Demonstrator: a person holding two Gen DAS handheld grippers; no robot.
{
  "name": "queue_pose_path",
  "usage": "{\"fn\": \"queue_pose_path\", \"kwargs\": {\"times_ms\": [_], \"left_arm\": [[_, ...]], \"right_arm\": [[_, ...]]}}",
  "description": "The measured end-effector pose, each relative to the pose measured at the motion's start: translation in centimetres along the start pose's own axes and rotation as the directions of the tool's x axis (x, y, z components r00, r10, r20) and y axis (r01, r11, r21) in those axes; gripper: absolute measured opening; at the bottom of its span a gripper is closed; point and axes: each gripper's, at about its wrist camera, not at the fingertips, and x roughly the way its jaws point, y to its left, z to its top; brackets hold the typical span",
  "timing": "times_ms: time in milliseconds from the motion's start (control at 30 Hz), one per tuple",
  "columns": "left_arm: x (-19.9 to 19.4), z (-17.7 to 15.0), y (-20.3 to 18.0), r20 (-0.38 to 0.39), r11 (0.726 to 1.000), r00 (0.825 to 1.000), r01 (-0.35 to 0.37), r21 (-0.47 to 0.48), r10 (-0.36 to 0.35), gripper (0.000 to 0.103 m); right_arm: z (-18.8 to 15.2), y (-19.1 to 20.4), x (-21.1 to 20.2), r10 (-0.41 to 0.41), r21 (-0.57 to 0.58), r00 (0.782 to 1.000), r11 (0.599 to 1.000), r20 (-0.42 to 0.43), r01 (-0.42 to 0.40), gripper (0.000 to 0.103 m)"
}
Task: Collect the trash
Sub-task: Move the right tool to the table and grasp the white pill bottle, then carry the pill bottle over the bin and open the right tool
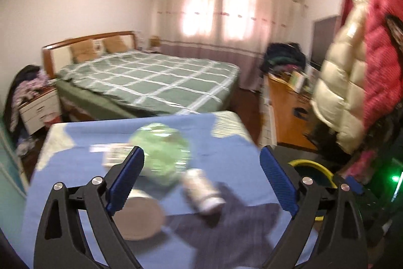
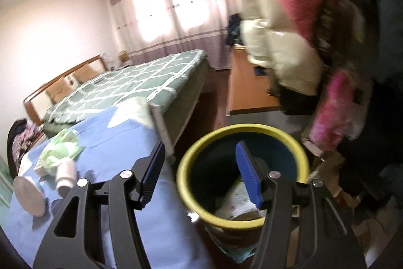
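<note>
Still on the blue-covered table (image 1: 226,143) lie four pieces of trash: a green wrapper (image 1: 161,153), a white bottle (image 1: 202,189), a paper cup (image 1: 141,217) and a small printed packet (image 1: 114,154). Both the left gripper (image 1: 201,173) and right gripper (image 2: 199,168) gape empty. Off the table's right edge stands one yellow-rimmed bin (image 2: 241,131), already holding scraps; hanging coats (image 2: 289,54) crowd beyond it.

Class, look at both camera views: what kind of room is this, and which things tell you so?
Most likely a home bedroom: a bed with a green checked cover, a bedside cabinet, and padded jackets hanging at the right.
</note>
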Motion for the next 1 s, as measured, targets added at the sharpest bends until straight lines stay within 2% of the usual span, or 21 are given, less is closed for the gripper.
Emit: {"fn": "queue_pose_path", "kwargs": {"times_ms": [133,267,367,467,567,700,800,900,967,1000], "left_arm": [[-0.5,-0.4,6.0,0.024,0.993,0.994,-0.106,-0.057,0.107,0.093],[0.0,-1.3,12.3,0.011,0.971,0.979,-0.201,-0.126,0.204,0.093],[0.5,-2.2,16.8,0.006,0.940,0.955,-0.289,-0.179,0.295,0.093],[0.9,-3.3,19.7,-0.004,0.913,0.941,-0.330,-0.239,0.339,0.093],[1.5,-4.3,21.9,-0.027,0.896,0.935,-0.347,-0.276,0.353,0.094],[1.6,-5.2,22.7,-0.045,0.886,0.932,-0.357,-0.296,0.360,0.094],[1.8,-5.5,22.7,-0.045,0.882,0.927,-0.369,-0.292,0.373,0.096],[2.0,-5.7,22.4,-0.051,0.888,0.931,-0.360,-0.285,0.361,0.096],[2.2,-5.9,22.0,-0.054,0.894,0.933,-0.356,-0.273,0.355,0.096],[2.3,-5.9,21.8,-0.055,0.896,0.934,-0.354,-0.269,0.353,0.096]], "right_arm": [[-0.1,4.7,1.2,0.080,-0.067,0.996,0.994,-0.044,-0.083,0.058],[-0.7,10.0,2.4,0.163,-0.134,0.981,0.975,-0.101,-0.176,0.058],[-1.1,13.3,3.3,0.212,-0.184,0.967,0.954,-0.140,-0.235,0.059],[-1.5,16.4,4.2,0.242,-0.231,0.953,0.931,-0.184,-0.281,0.059],[-2.2,19.1,5.1,0.265,-0.268,0.936,0.908,-0.229,-0.323,0.061],[-3.6,21.5,7.0,0.263,-0.301,0.911,0.883,-0.317,-0.360,0.061],[-4.6,22.5,8.5,0.223,-0.323,0.908,0.882,-0.355,-0.343,0.061],[-5.1,22.5,9.6,0.232,-0.293,0.887,0.884,-0.399,-0.364,0.061],[-5.2,22.1,9.9,0.224,-0.283,0.885,0.891,-0.408,-0.355,0.047],[-5.1,21.9,10.0,0.231,-0.272,0.884,0.893,-0.407,-0.359,0.046]]}}
